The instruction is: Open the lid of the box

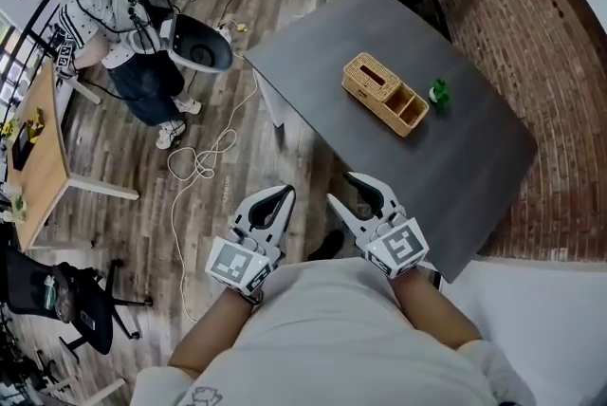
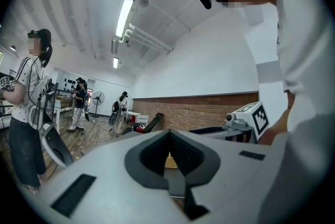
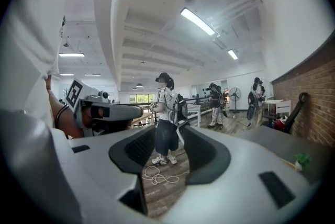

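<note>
Left gripper (image 1: 285, 193) jaws together, right gripper (image 1: 342, 188) jaws apart, both empty, green item (image 1: 439, 94) beside box (image 1: 385, 93) indistinct.

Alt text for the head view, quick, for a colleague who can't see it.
A wicker box sits on a grey table, a small green object beside it. The left hand-held gripper and right hand-held gripper hang near the person's chest, short of the box, holding nothing.

L tongs (image 1: 281, 193) shut(?), R tongs (image 1: 340, 186) open
</note>
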Demonstrator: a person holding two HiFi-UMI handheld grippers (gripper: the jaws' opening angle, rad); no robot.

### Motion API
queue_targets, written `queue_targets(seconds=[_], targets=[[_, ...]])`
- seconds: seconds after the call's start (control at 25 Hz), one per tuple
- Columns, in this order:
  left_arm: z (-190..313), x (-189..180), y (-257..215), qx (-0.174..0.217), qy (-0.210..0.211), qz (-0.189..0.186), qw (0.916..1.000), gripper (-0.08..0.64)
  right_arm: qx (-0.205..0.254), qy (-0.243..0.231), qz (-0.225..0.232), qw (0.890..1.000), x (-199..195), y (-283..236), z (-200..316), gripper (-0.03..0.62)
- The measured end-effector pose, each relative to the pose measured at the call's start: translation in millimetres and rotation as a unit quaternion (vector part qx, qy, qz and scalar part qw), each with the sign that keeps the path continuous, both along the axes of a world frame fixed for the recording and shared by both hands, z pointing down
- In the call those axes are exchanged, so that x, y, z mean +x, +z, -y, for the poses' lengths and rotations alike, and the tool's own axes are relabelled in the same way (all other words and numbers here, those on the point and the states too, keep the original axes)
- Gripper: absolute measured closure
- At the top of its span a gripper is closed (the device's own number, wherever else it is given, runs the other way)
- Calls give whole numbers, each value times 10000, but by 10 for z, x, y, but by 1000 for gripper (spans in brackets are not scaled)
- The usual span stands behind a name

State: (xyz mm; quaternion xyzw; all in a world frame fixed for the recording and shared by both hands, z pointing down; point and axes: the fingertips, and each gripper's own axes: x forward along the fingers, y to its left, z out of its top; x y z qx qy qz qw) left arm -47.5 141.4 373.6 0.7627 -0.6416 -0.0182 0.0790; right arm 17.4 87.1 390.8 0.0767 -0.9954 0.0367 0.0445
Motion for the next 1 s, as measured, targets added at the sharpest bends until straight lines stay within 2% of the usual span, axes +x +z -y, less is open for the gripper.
queue_targets(seconds=[0.2,0.56,0.84,1.0], targets=[[297,-41,-158,69,273,-49,9996,549,112,197,-40,9997,5,-145,241,414],[895,184,-257,101,870,-64,9961,549,60,789,-76,9968,359,-174,653,414],[1334,247,-252,156,1475,-86,9889,549,140,1334,-85,9909,432,-180,966,414],[1604,204,-247,184,1801,-18,9835,549,157,1534,-49,9880,342,-177,1134,414]])
